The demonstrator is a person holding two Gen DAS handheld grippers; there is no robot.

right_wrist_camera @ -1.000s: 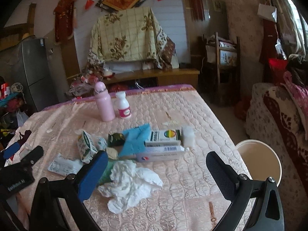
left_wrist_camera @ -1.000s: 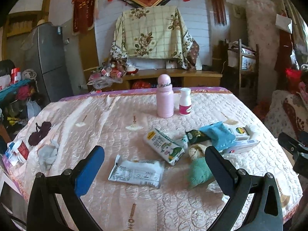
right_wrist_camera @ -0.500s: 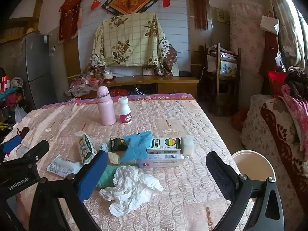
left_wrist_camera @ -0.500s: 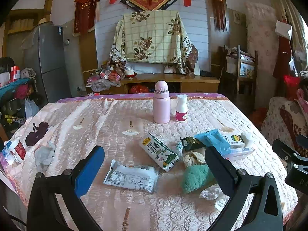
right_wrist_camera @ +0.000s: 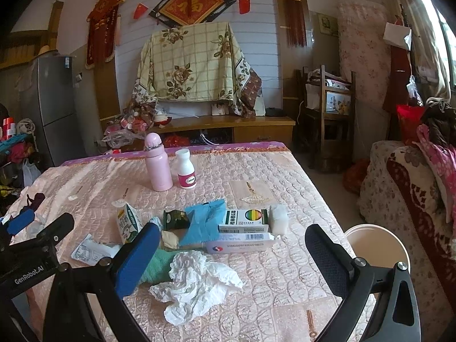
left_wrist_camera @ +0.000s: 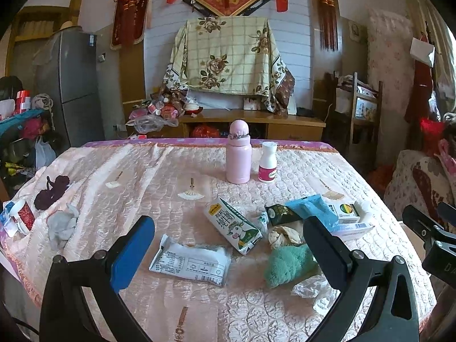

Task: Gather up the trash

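Trash lies on the pink quilted table (left_wrist_camera: 142, 188): a flat white wrapper (left_wrist_camera: 191, 265), a milk carton (left_wrist_camera: 232, 225), a green cloth wad (left_wrist_camera: 287, 262), a crumpled white tissue (right_wrist_camera: 196, 282), a blue packet (right_wrist_camera: 203, 225) and medicine boxes (right_wrist_camera: 245, 228). My left gripper (left_wrist_camera: 228, 253) is open and empty, held above the wrapper and carton. My right gripper (right_wrist_camera: 230, 259) is open and empty, held above the tissue. The left gripper also shows in the right wrist view (right_wrist_camera: 37, 228).
A pink bottle (left_wrist_camera: 238, 154) and a small white bottle (left_wrist_camera: 268, 162) stand at the table's far side. A round cream bin (right_wrist_camera: 376, 248) stands off the table's right edge. A grey tissue (left_wrist_camera: 61, 225) and a red-and-white cup (left_wrist_camera: 20, 216) lie at the left edge.
Both grippers have drawn back and tilted up a little, so the table and trash sit lower and farther in view. Both stay open and empty.
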